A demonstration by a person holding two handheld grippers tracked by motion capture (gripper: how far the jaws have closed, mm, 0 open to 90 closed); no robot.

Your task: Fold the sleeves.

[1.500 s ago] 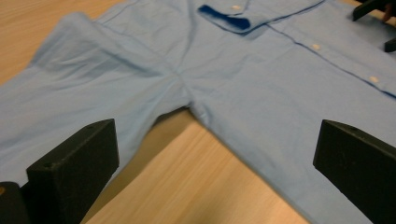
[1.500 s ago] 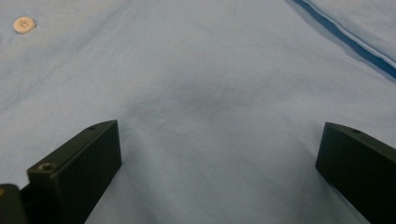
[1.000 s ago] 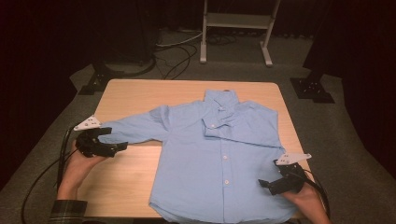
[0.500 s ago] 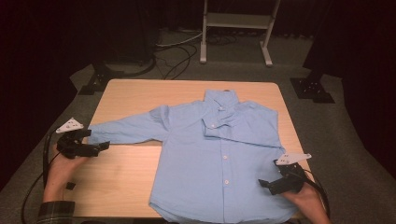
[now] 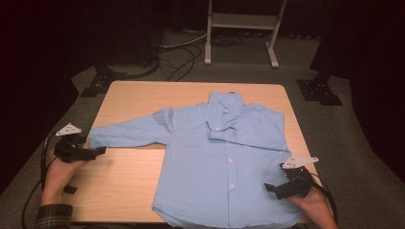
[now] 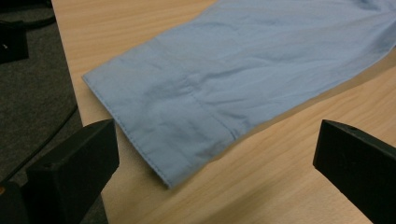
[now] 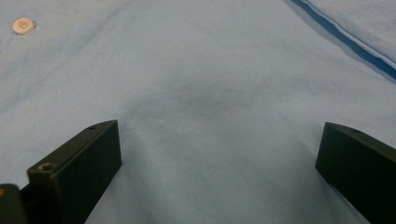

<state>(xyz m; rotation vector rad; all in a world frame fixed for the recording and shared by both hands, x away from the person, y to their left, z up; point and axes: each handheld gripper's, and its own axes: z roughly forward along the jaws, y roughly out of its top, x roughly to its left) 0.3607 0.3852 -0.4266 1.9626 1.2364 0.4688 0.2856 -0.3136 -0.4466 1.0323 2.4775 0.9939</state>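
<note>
At 9 o'clock the left gripper (image 5: 98,151) has its jaws spread just beside the cuff (image 6: 159,121) of the light blue buttoned cotton shirt (image 5: 229,167), which lies flat on the pale wooden table (image 5: 119,176). At 4 o'clock the right gripper (image 5: 268,188), jaws spread, rests over the shirt's body.

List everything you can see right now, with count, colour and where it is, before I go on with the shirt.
shirt: one, light blue, buttoned, flat on the table, one sleeve folded across the chest
sleeve: one, light blue, stretched toward the table's left edge, cuff flat
table: one, light wood
metal stand: one, pale, on the floor behind the table
cables: several, dark, on the grey floor
left gripper: black, open, just short of the cuff
right gripper: black, open, over the shirt's lower right
</note>
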